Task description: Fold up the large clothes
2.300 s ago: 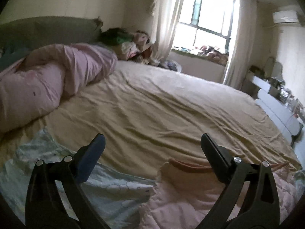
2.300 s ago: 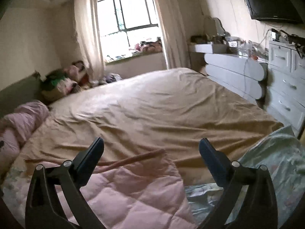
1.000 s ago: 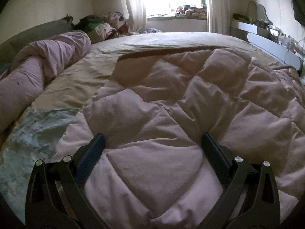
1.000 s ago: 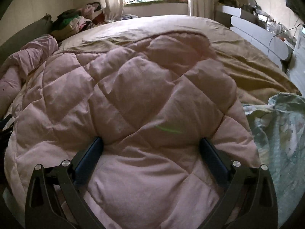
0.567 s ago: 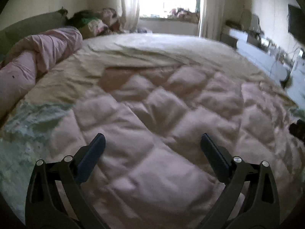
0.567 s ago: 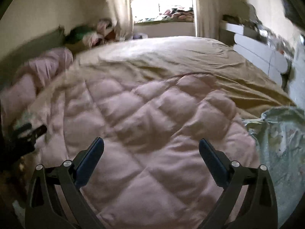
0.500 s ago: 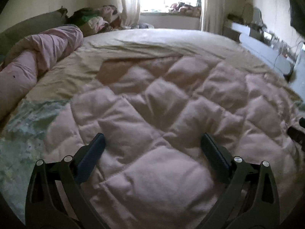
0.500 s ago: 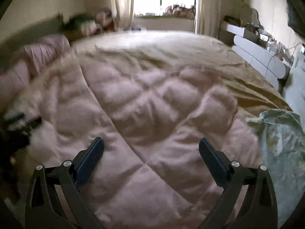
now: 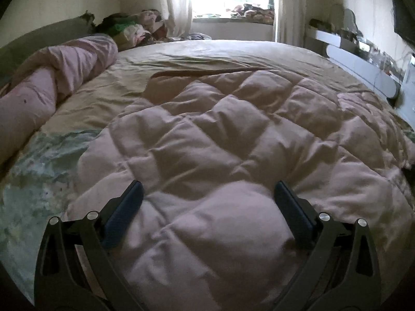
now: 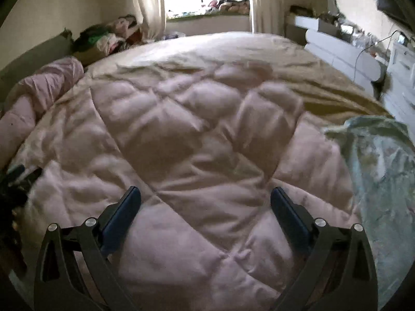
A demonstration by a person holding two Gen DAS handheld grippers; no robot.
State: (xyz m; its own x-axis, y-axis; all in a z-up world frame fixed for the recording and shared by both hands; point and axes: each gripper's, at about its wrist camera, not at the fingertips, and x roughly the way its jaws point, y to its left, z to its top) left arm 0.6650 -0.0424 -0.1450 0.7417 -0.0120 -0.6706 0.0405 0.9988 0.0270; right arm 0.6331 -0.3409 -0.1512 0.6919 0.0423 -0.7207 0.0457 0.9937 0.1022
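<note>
**Kid:** Where was the big pink quilt (image 9: 220, 140) when you stopped?

**Helper:** It lay puffed up across the near half of the bed (image 9: 207, 51). Its near edge was bunched at the foot edge, right under your two tongs. Its far edge lay partway up the bed, with the tan sheet bare beyond it up to the window side.

**Kid:** Were your tongs holding it?

**Helper:** No. Your left tongs (image 9: 207, 197) were spread wide, and nothing sat between the blue pads. Your right tongs (image 10: 205, 197) were spread wide too. Both hung just over the quilt's near edge.

**Kid:** Why was the quilt laid like that?

**Helper:** I think you wanted it flat on the bed first, so you could find its corners and fold it neatly. It was too lumpy to call flat.

**Kid:** What else was on the bed?

**Helper:** A pale green printed cloth (image 9: 44, 160) peeked out beside the quilt at both near corners of the bed. A rolled pink blanket (image 9: 52, 77) lay along the left edge, near the headboard.

**Kid:** Any boxes or baskets?

**Helper:** None that I could make out. There was only a heap of clothes (image 10: 109, 39) at the far left corner, by the curtain.
</note>
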